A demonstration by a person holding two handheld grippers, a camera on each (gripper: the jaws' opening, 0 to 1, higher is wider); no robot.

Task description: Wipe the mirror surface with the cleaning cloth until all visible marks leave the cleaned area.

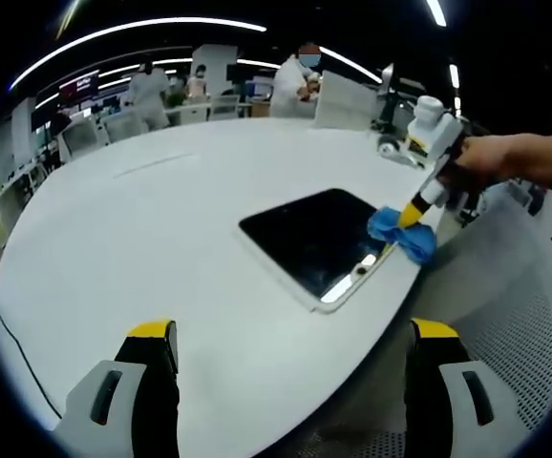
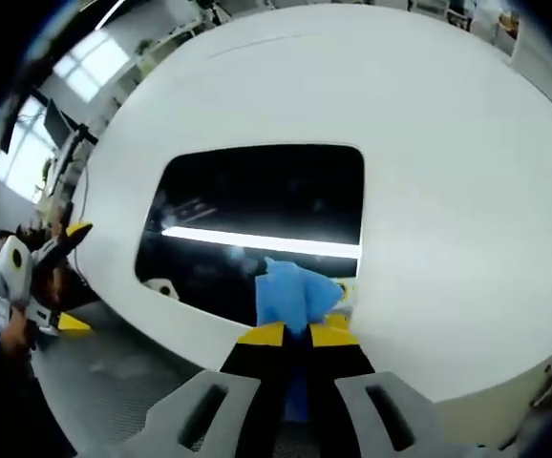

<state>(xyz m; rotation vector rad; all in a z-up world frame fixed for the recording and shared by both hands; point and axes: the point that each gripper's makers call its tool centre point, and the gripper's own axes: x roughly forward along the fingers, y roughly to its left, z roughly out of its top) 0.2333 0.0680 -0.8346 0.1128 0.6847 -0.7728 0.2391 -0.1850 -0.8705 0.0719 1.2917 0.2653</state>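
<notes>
A dark rectangular mirror [image 1: 314,239] lies flat on the white round table [image 1: 161,219], close to its near edge. My right gripper [image 1: 415,212] comes in from the right in a person's hand [image 1: 505,157], shut on a blue cleaning cloth [image 1: 402,237] that rests on the mirror's right corner. In the right gripper view the right gripper [image 2: 297,334] pinches the cloth [image 2: 290,286] over the mirror [image 2: 257,205], which reflects a ceiling light strip. My left gripper [image 1: 293,336] hangs open above the table edge, short of the mirror, holding nothing; it also appears as the left gripper [image 2: 47,262] off the table's edge.
A white mesh chair [image 1: 515,315] stands by the table edge below the mirror. A white device [image 1: 431,122] sits at the far right of the table. Beyond the table are people [image 1: 295,81] and office desks. Bare tabletop stretches left of and beyond the mirror.
</notes>
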